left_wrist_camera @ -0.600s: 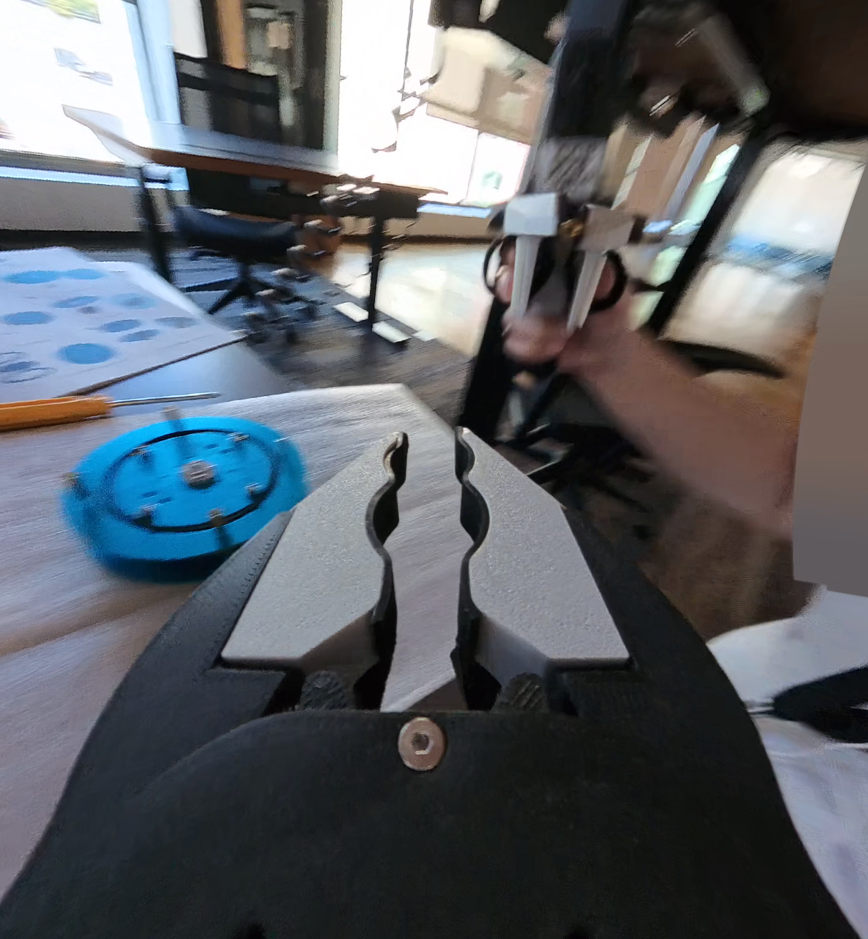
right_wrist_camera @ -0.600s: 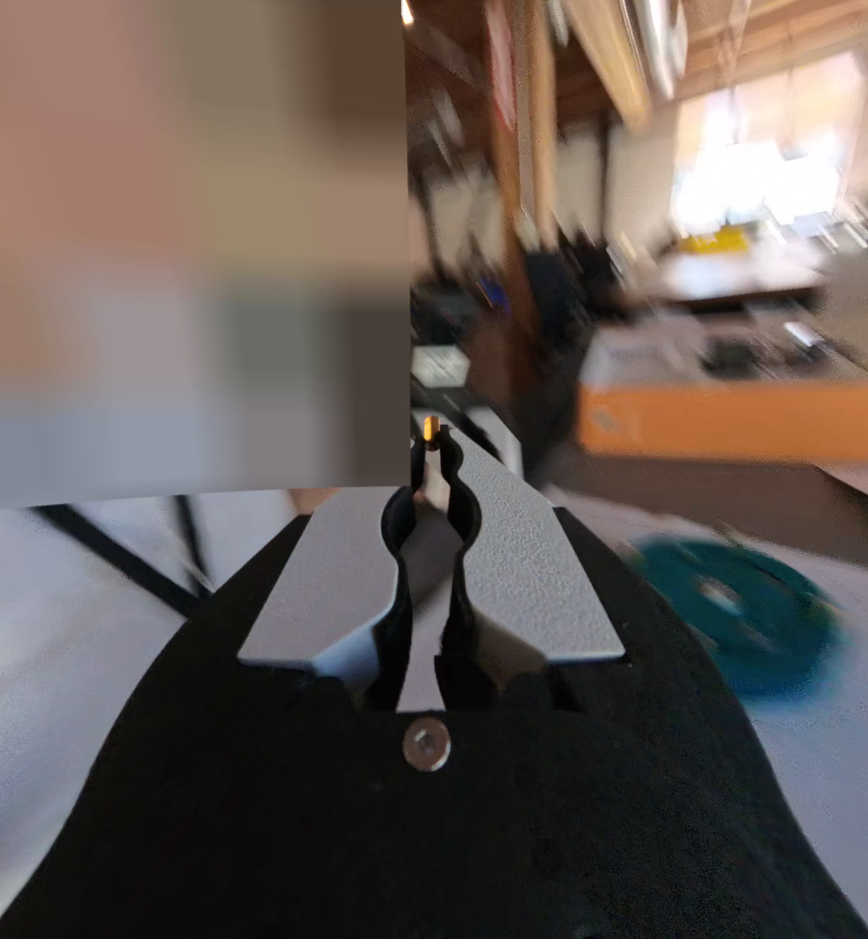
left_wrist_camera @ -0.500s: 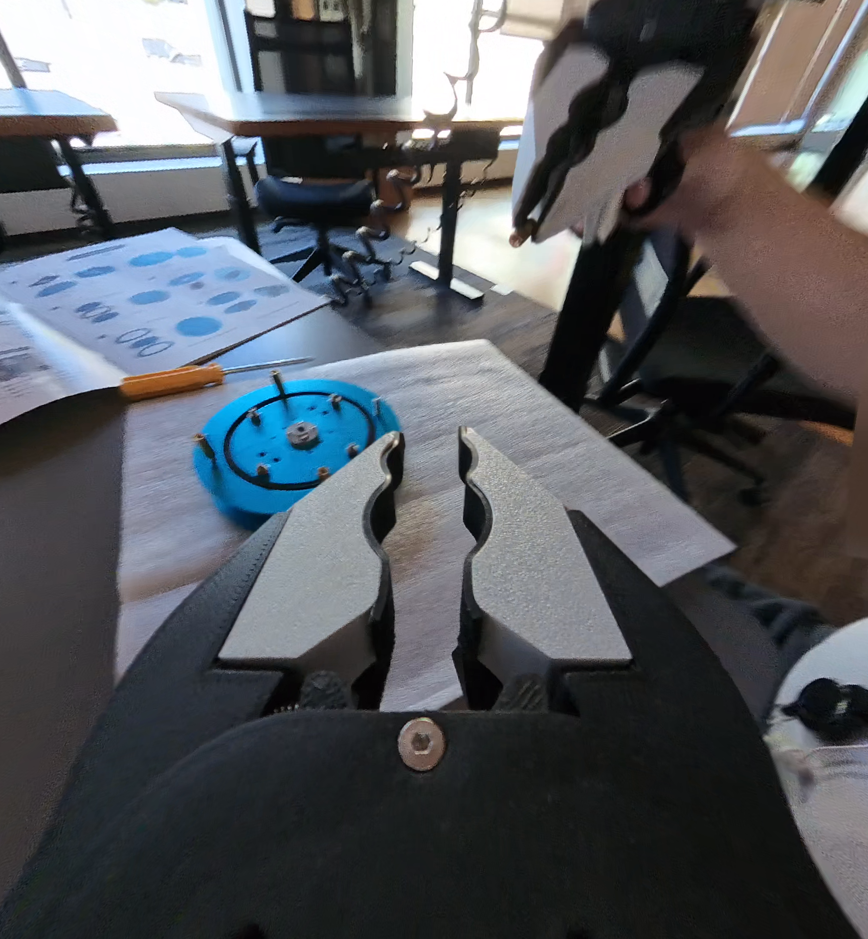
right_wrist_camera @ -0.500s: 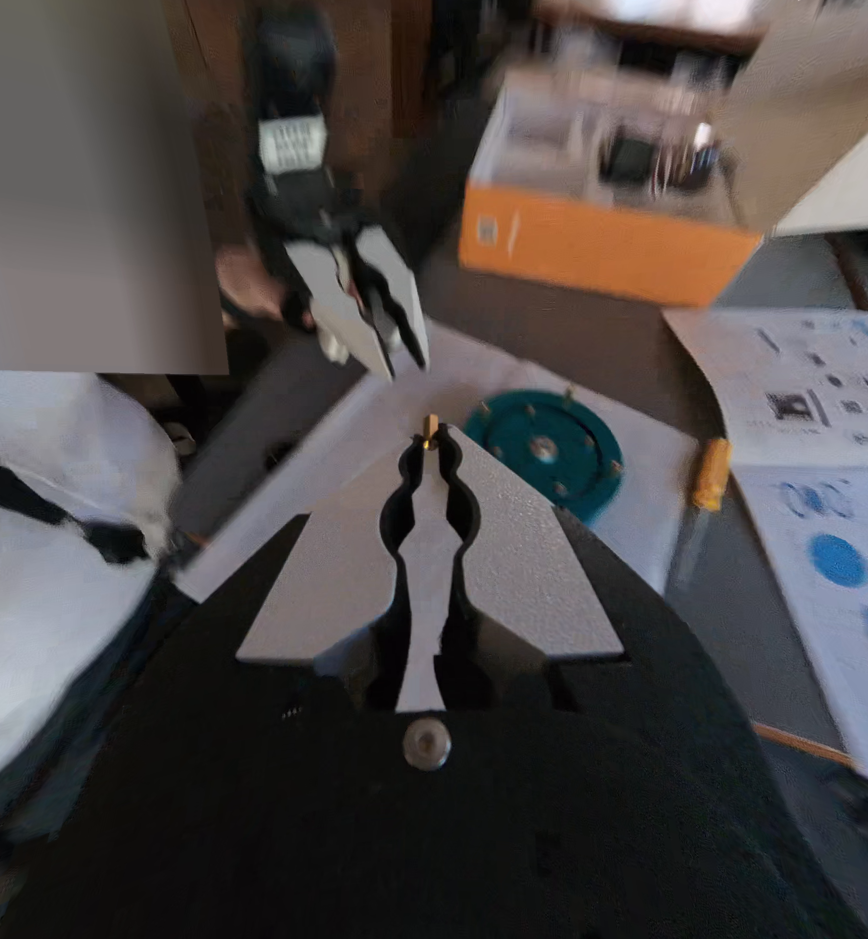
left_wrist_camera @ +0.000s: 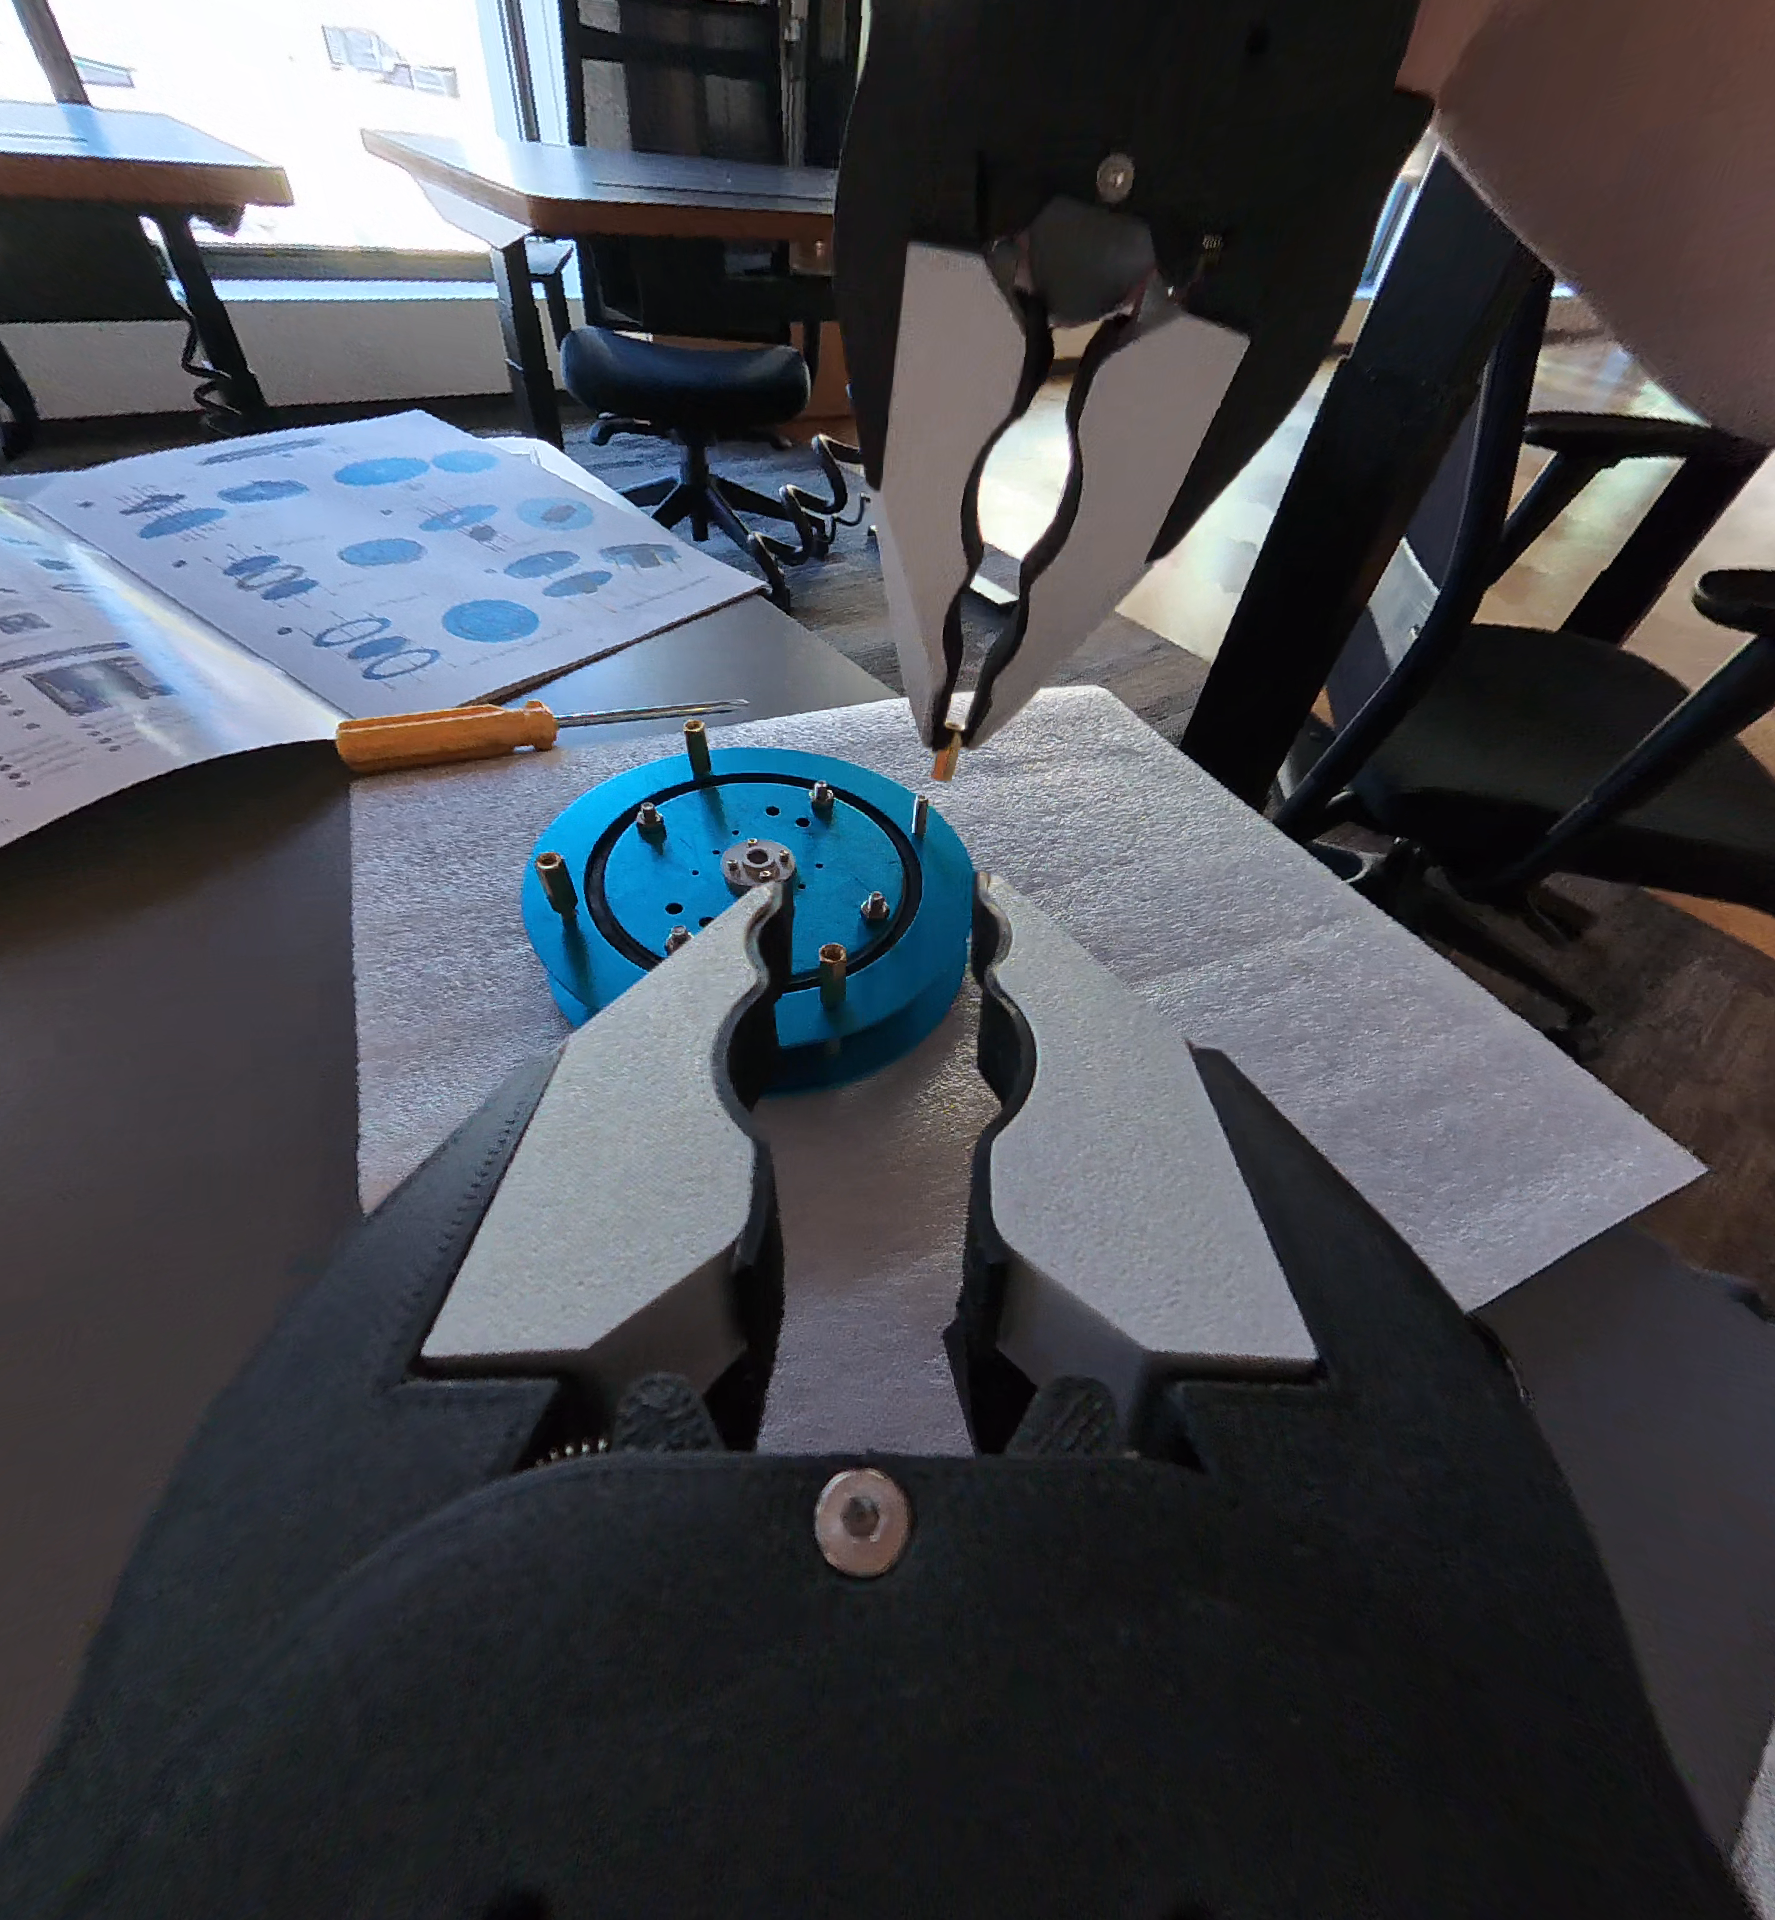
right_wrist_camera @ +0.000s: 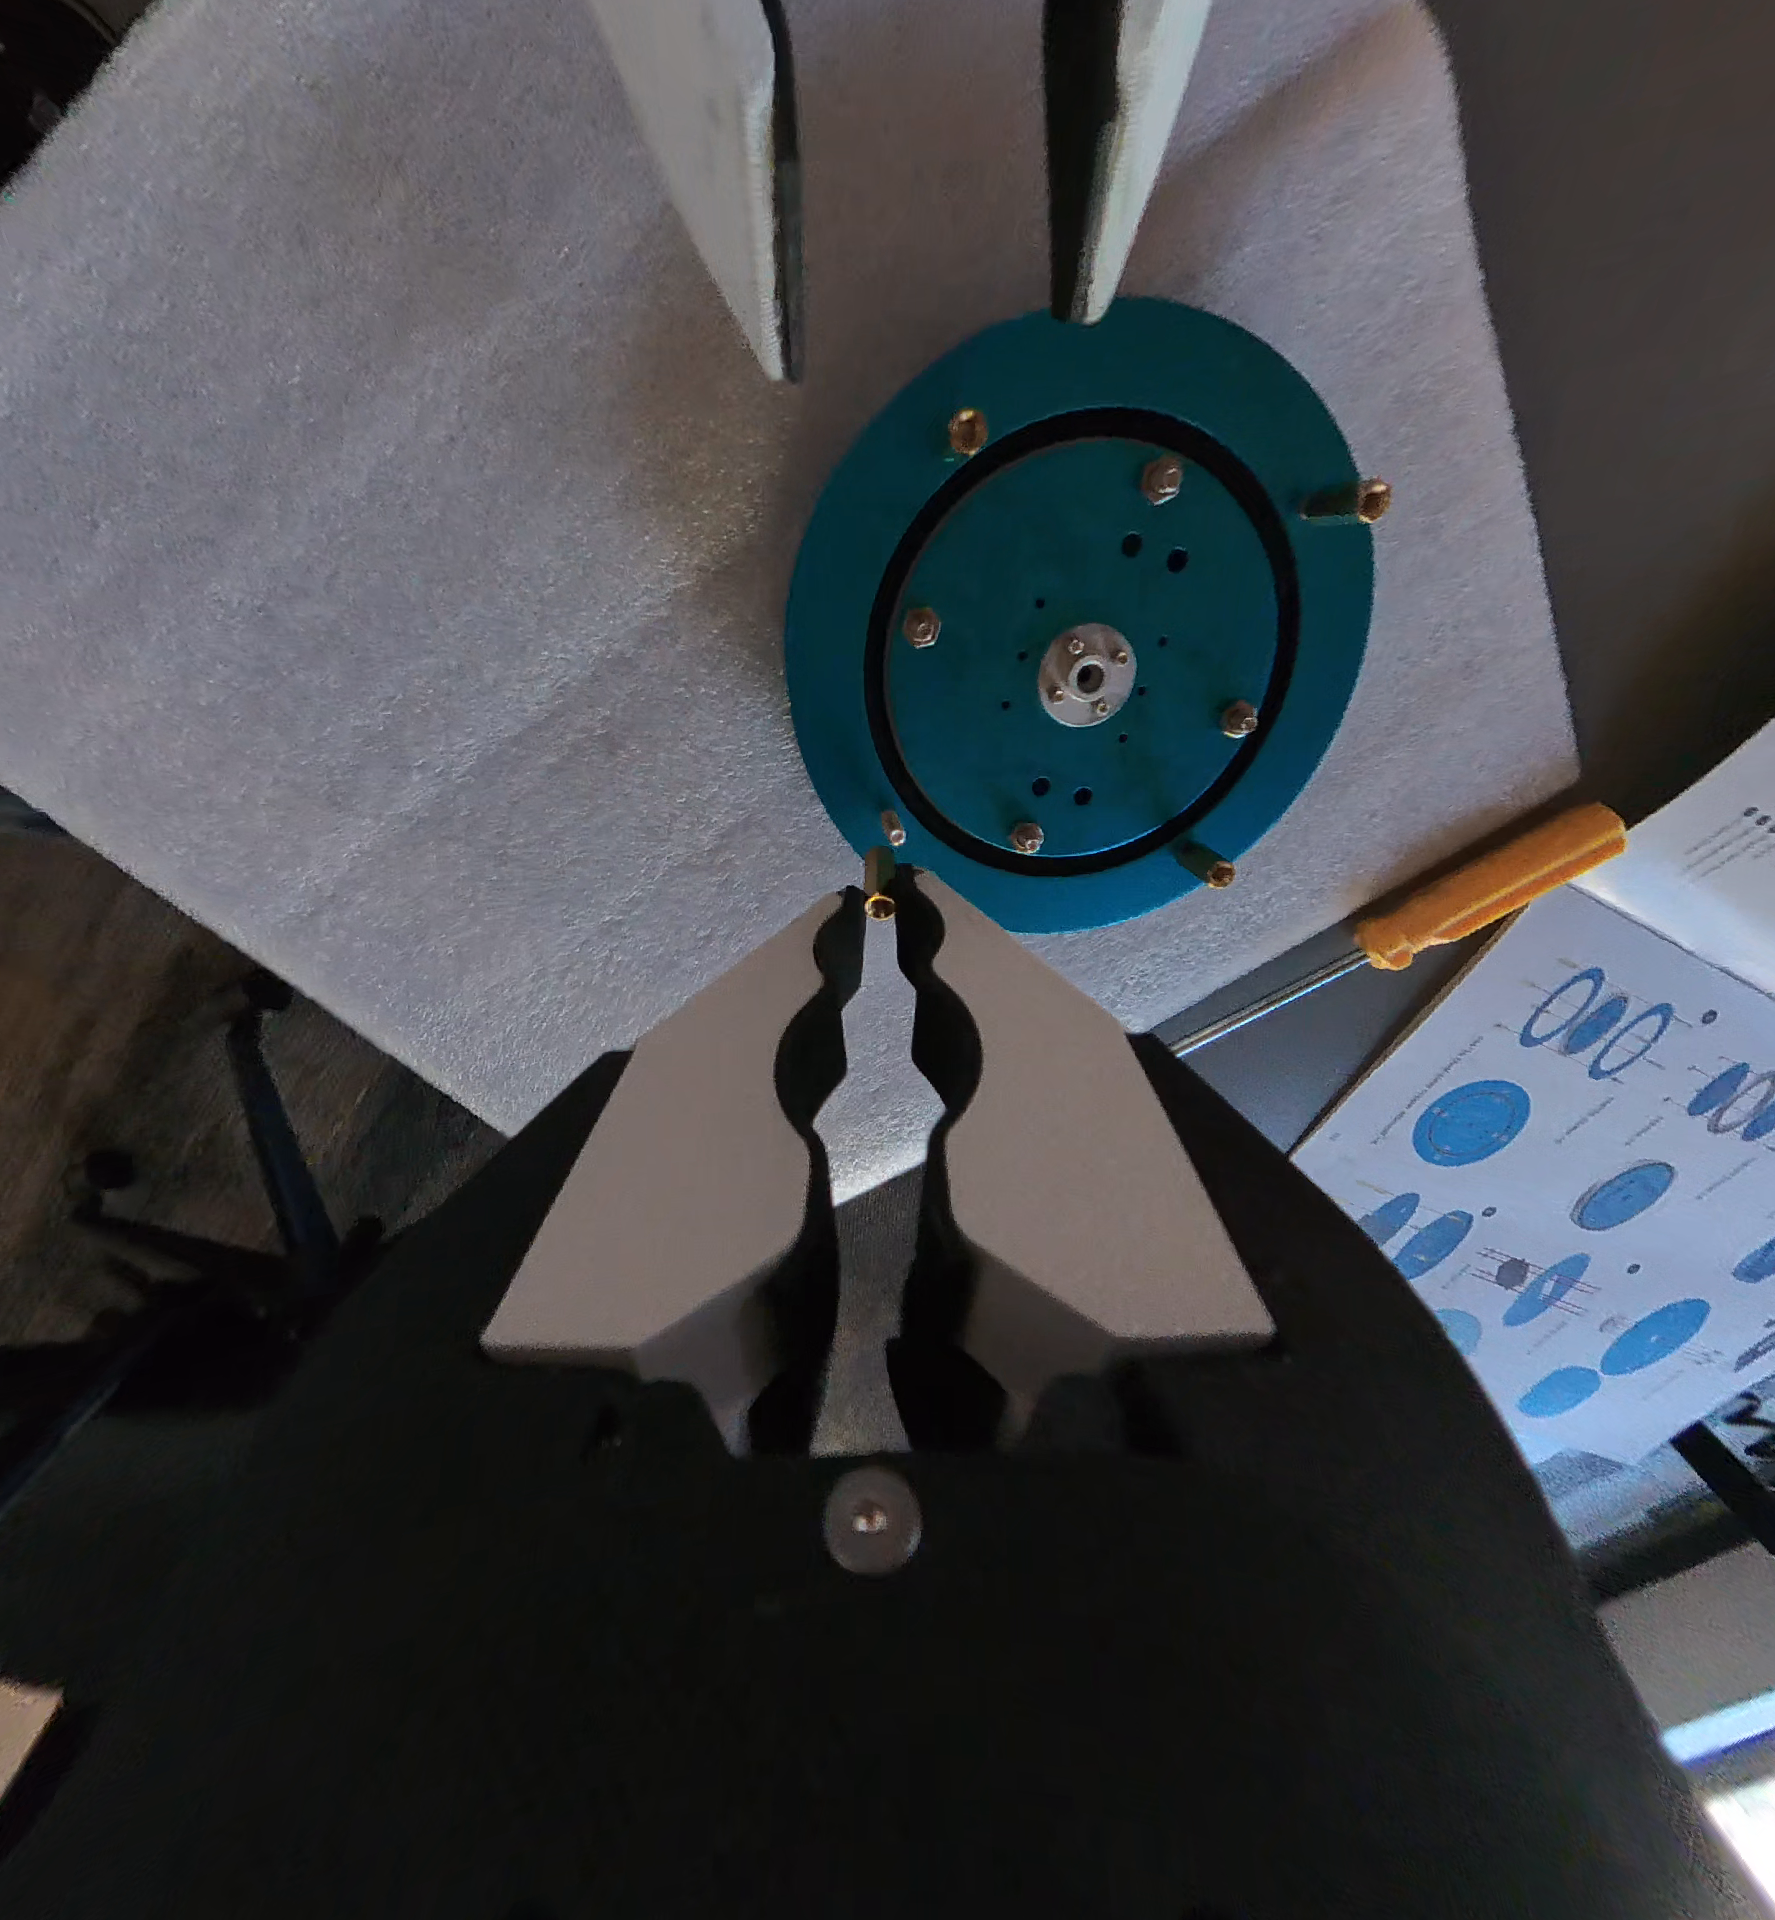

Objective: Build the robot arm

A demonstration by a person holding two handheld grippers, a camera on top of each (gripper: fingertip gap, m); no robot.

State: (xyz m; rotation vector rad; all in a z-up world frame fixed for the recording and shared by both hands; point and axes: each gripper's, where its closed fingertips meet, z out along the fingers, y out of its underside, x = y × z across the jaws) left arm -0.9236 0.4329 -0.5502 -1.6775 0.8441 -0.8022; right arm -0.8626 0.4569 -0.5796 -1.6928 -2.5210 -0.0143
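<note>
**Brass standoff pinched above the blue disc's rim**

Much is cut off for you here: in the right wrist view only the 2 finger ends of your left gripper (right_wrist_camera: 930, 348) show at the top edge, and in the left wrist view your left finger (left_wrist_camera: 696, 1039) covers part of the blue disc (left_wrist_camera: 758, 894). Whether the standoff touches the short pin (left_wrist_camera: 920, 812) beside it is hard to make out.

The small brass standoff (left_wrist_camera: 945, 756) hangs with its long axis nearly upright, its free end pointing down toward the disc's rim, just beside that pin. 4 more brass posts stand upright around the rim; 1 of them (left_wrist_camera: 554, 879) is on the left side.

Your right gripper (left_wrist_camera: 950, 732) is closed to a sliver, nipping the standoff at its very tips. Your left gripper is spread wide and holds nothing, its tips low over the near part of the disc.

The disc lies flat on a white foam sheet (left_wrist_camera: 1226, 935). An orange-handled screwdriver (left_wrist_camera: 447, 734) lies beyond it, beside an open printed booklet (left_wrist_camera: 239, 582).
</note>
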